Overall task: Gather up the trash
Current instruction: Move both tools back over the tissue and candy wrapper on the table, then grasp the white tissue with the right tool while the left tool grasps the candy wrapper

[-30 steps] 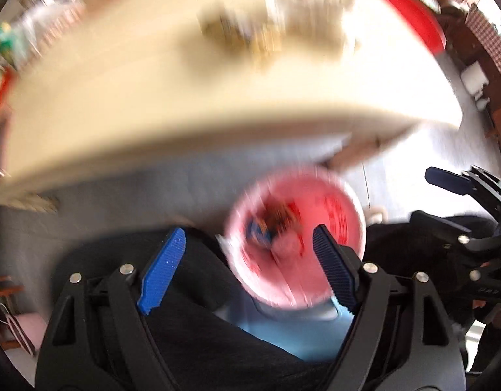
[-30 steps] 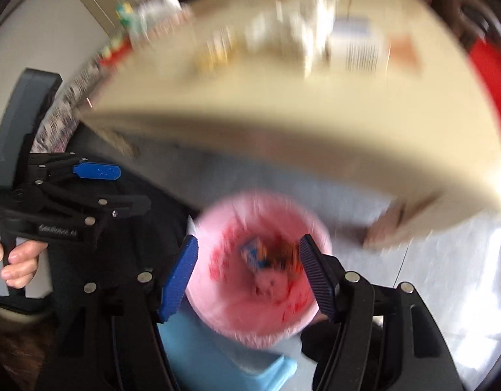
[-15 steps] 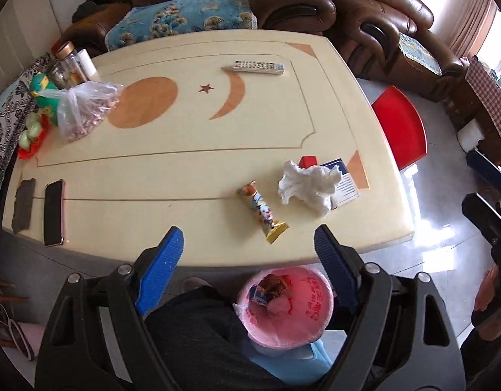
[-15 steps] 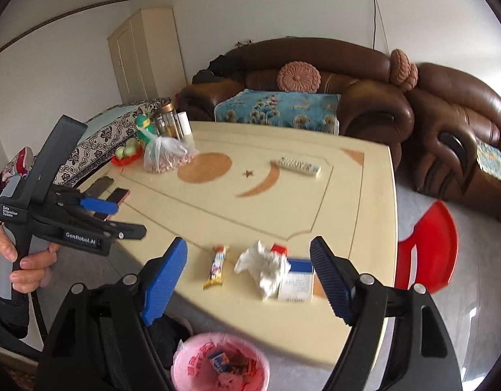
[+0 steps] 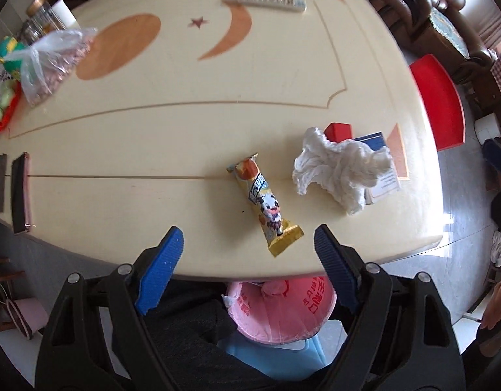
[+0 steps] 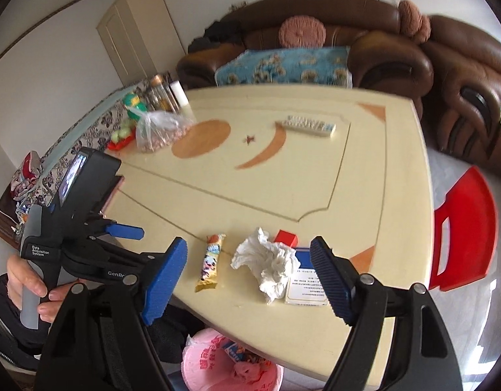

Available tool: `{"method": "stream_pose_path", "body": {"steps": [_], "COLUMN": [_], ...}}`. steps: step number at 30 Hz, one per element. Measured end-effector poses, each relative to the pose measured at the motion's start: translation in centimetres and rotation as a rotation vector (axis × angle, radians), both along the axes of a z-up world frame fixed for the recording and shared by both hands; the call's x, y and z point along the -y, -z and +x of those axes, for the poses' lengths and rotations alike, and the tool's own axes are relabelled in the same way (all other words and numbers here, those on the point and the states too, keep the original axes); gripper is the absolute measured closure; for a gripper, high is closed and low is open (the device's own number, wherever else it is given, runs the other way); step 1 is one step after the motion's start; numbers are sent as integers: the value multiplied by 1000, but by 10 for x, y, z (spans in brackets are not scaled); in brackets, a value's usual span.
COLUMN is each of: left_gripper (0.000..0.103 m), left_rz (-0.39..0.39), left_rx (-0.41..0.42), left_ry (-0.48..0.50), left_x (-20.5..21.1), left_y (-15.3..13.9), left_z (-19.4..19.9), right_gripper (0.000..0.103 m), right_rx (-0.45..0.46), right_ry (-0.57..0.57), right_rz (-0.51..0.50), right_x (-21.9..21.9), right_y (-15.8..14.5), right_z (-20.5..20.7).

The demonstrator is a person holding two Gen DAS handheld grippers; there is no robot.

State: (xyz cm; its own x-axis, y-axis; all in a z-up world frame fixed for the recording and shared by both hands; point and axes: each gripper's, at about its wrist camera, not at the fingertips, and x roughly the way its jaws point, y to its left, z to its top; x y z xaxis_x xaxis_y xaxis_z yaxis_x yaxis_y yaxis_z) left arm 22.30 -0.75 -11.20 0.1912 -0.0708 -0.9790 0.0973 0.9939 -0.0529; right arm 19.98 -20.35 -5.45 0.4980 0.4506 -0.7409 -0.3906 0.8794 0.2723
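A yellow snack wrapper [image 5: 266,205] [image 6: 211,262] lies near the cream table's [image 5: 152,137] front edge. A crumpled white tissue [image 5: 338,169] [image 6: 270,260] sits to its right, resting against a white-and-blue carton [image 5: 383,179] [image 6: 307,286] and a small red box [image 5: 338,130]. A pink-lined bin [image 5: 283,312] [image 6: 201,365] holding some trash stands below the edge. My left gripper [image 5: 247,238] hangs open above the edge, just short of the wrapper. My right gripper [image 6: 248,247] is open, higher up, framing the tissue. Neither holds anything.
A remote [image 5: 271,0] lies at the far side. A plastic bag [image 5: 51,62], jars and fruit crowd the far left. Two phones [image 5: 20,192] lie at the left edge. A red stool [image 5: 436,97] stands to the right, and a brown sofa [image 6: 380,49] behind.
Both grippers have risen from over the pink bin to above the table's front edge. The right jaws have spread a little wider. The wrapper and tissue now lie closer ahead.
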Motion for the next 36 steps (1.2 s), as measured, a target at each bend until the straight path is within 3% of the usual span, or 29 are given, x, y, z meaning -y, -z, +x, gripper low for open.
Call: {"method": "stream_pose_path", "body": {"steps": [4, 13, 24, 29, 32, 35, 36], "left_gripper": [22, 22, 25, 42, 42, 48, 50], "left_rz": [-14, -45, -78, -84, -79, -76, -71], "left_rx": [-36, -119, -164, -168, -167, -156, -151], "left_ry": [-9, -48, -88, -76, -64, -63, -63], "left_x": [2, -4, -13, -11, -12, -15, -16], "left_y": [16, 56, 86, 92, 93, 92, 92], "left_z": [12, 33, 42, 44, 44, 47, 47], "right_gripper": [27, 27, 32, 47, 49, 63, 72], "right_rx": [-70, -93, -67, -47, -26, 5, 7], "right_ry": [-13, -93, -154, -154, -149, -144, -144], "right_rz": [-12, -196, -285, -288, -305, -333, -334], "right_x": [-5, -26, -43, -46, -49, -55, -57], "right_y": [31, 99, 130, 134, 134, 134, 133], "right_z": [21, 28, 28, 32, 37, 37, 38]}}
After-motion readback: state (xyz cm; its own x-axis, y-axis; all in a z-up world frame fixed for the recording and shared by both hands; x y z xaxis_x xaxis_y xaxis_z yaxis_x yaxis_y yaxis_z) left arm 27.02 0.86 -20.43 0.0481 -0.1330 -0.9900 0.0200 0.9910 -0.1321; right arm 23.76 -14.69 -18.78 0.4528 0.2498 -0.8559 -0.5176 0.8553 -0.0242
